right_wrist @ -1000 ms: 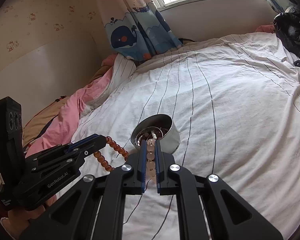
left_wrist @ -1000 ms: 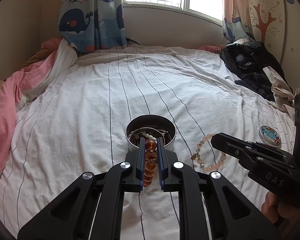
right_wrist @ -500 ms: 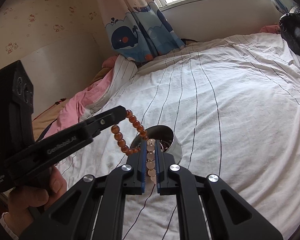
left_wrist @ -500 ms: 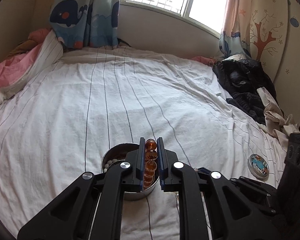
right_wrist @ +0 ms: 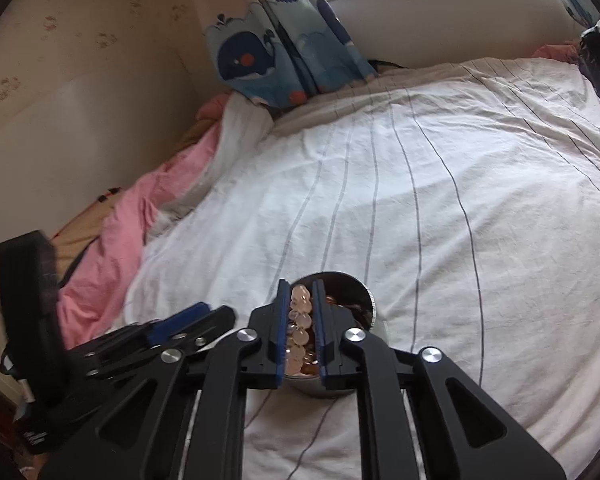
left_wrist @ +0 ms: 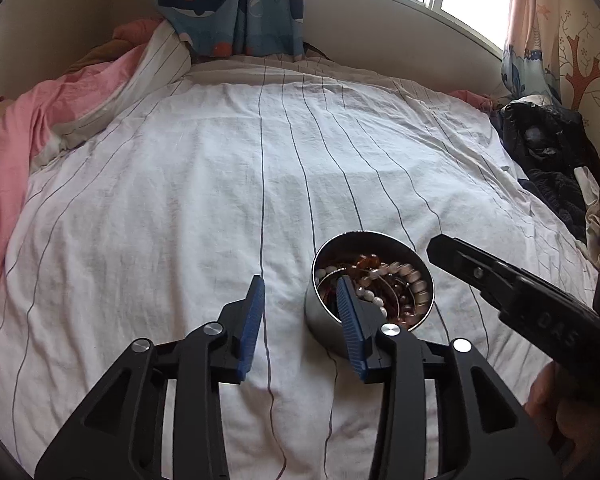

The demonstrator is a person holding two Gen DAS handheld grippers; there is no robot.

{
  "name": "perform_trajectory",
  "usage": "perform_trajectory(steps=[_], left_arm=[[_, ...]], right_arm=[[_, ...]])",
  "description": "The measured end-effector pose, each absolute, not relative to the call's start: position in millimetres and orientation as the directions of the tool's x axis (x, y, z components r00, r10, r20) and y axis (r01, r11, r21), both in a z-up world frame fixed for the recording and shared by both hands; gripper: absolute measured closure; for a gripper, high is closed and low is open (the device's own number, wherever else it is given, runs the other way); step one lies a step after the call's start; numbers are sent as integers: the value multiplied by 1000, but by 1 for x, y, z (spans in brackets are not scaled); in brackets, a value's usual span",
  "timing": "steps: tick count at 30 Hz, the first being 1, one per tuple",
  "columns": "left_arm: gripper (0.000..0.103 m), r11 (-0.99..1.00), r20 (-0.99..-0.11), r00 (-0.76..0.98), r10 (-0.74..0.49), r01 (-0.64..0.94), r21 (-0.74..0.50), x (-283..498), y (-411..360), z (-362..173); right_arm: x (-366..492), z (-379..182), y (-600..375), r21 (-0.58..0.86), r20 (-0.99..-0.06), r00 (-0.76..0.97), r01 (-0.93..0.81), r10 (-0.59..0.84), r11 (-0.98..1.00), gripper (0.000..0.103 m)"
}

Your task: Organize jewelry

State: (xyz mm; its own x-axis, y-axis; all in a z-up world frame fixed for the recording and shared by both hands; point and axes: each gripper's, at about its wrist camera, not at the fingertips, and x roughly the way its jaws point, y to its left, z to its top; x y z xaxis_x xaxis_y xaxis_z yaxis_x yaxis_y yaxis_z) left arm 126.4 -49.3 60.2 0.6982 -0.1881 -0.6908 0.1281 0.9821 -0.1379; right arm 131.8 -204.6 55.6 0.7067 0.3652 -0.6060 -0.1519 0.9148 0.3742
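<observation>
Left wrist view — left claw [left_wrist: 300, 316]: jaws have just been opening and stand apart with nothing between them; its right finger reaches over the near rim of the tin.
Left wrist view — round metal tin [left_wrist: 324, 320]: upright on the striped bed sheet [left_wrist: 220, 184], holding a heap of jewelry; amber bead bracelet [left_wrist: 366, 260] lies at the back of the heap, pale bead strands in front of it.
Left wrist view — right claw [left_wrist: 440, 246]: comes in from the right, tip just beside the tin's far-right rim; a hand [left_wrist: 560, 420] shows beneath its body.
Left wrist view — hard to see: the tin's near wall is behind the claw's finger; the separate strands inside tangle together.
Right wrist view — right claw [right_wrist: 302, 292]: jaws have just been opening; the pale pink bead bracelet [right_wrist: 300, 320] hangs between them above the tin's mouth, and I cannot tell whether the pads press on it.
Right wrist view — tin [right_wrist: 364, 296]: mostly hidden behind the claw.
Right wrist view — left claw [right_wrist: 204, 314]: low at left, blurred.
Risk: the pink strand may catch on a pad or the rim and spill onto the sheet; either claw could knock the light tin over on the soft bed.
</observation>
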Motion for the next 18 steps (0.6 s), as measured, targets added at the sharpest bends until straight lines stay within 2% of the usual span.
perform_trajectory(steps=[3, 6, 7, 13, 18], left_arm=[[43, 988, -687, 711, -149, 139, -70, 103, -56, 58], [34, 987, -704, 698, -132, 161, -26, 82, -64, 50], [33, 987, -710, 692, -128, 162, -20, 76, -65, 47], [28, 989, -734, 675, -76, 145, 31, 36, -59, 35], [26, 988, -729, 684, -30, 130, 81, 14, -50, 33]], right_arm=[[115, 52, -213, 346, -626, 710, -116, 321, 931, 79], [83, 50, -216, 300, -650, 709, -92, 274, 950, 69], [70, 48, -216, 278, -661, 707, -81, 251, 957, 64], [2, 26, -211, 155, -732, 670, -12, 123, 988, 51], [-25, 7, -215, 139, -755, 651, 34, 84, 990, 51]])
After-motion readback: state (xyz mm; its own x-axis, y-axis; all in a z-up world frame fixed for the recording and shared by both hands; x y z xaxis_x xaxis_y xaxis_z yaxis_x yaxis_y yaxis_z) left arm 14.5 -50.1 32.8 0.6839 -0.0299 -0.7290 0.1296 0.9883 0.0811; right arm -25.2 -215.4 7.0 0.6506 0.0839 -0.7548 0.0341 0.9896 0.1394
